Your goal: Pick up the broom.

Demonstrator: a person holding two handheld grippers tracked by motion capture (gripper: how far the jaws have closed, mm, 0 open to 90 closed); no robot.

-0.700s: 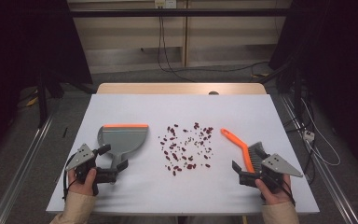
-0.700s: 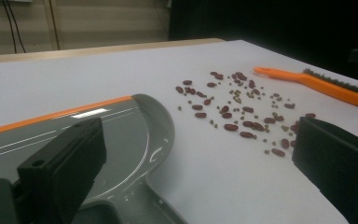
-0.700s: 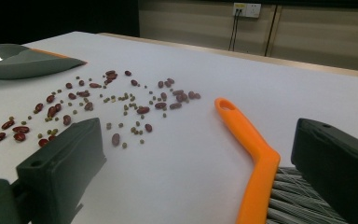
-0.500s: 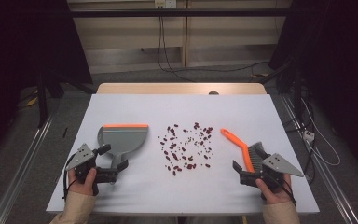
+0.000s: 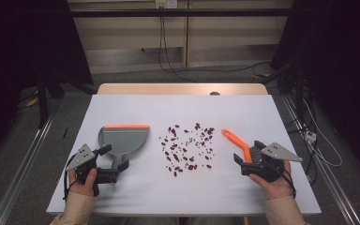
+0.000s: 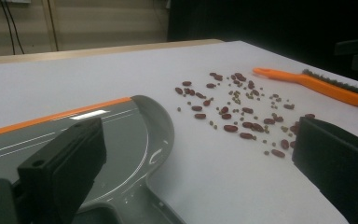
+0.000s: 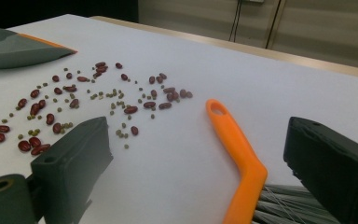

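Two tools, both spread and pinching nothing. Grey dustpan [image 5: 123, 140] with an orange lip sits just ahead of the left tool [image 5: 113, 165]; orange brush [image 5: 237, 144] lies between the right tool's [image 5: 247, 160] jaws, bristles nearest. Beans [image 5: 187, 146] are scattered between them, with bare desk [image 5: 178, 110] beyond.

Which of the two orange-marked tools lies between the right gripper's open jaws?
The brush, with its all-orange handle, lies between the right gripper jaws. The dustpan is grey with just an orange front edge, by the left gripper.
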